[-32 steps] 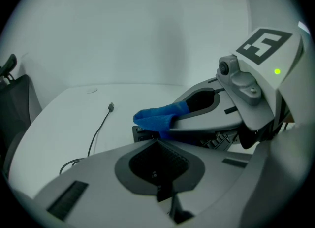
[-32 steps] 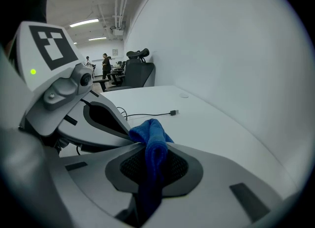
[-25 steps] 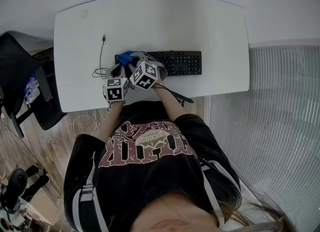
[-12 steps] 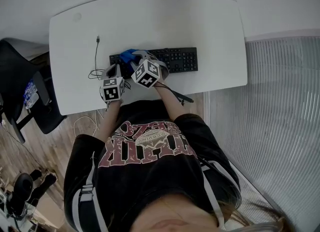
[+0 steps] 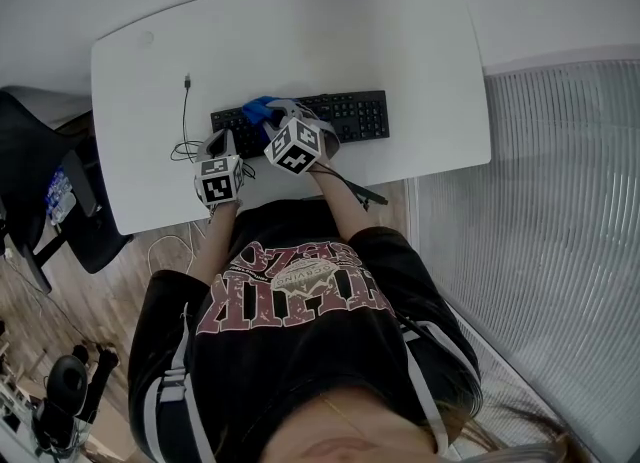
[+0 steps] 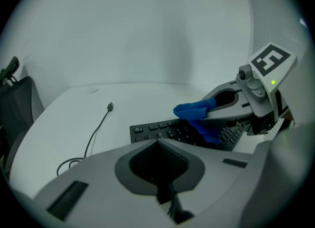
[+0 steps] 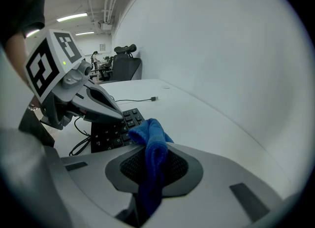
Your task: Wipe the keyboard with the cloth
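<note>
A black keyboard (image 5: 340, 115) lies across the middle of the white table (image 5: 420, 51). My right gripper (image 5: 268, 117) is shut on a blue cloth (image 5: 257, 108), which hangs on the keys near the keyboard's left end. In the right gripper view the cloth (image 7: 153, 146) is bunched between the jaws of the right gripper (image 7: 155, 152), above the keyboard (image 7: 112, 131). My left gripper (image 5: 222, 141) is shut on nothing, its tips by the keyboard's left front corner. The left gripper view shows the left gripper (image 6: 158, 144), the keyboard (image 6: 156, 130) and the cloth (image 6: 196, 112).
A thin black cable (image 5: 185, 116) with a loose plug runs on the table left of the keyboard and coils near the left gripper. A dark office chair (image 5: 45, 166) stands off the table's left end. The table's front edge is just under both grippers.
The right gripper and the cloth have slid a little to the right along the keyboard. The left gripper has barely moved. The head camera has shifted.
</note>
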Available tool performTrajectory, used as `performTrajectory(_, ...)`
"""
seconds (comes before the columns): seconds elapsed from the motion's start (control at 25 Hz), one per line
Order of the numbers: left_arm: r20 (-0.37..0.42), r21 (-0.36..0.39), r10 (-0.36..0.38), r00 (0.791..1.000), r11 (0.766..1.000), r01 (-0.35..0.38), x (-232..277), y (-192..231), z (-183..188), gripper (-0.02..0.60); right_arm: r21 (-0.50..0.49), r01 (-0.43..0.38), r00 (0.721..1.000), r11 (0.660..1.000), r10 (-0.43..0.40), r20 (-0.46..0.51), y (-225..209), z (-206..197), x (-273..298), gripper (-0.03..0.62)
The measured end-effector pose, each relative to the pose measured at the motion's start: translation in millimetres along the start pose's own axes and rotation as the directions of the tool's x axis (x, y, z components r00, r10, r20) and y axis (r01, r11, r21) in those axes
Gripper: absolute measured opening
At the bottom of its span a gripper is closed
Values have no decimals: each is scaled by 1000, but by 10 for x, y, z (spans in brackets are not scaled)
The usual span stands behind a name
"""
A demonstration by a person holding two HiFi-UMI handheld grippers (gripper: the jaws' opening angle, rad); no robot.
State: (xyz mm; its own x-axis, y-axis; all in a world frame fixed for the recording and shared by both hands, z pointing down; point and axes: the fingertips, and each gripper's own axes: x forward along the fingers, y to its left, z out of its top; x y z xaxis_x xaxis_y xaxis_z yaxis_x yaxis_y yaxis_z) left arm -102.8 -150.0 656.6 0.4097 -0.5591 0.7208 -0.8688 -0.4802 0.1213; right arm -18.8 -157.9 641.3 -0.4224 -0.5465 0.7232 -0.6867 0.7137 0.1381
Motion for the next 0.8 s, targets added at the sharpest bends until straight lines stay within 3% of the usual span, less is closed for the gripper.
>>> performTrajectory(0.8,5,30,32,999,999,-32,0,-15,8,29,-1,103,992,995,-103,-73,-371,-443,-308,64)
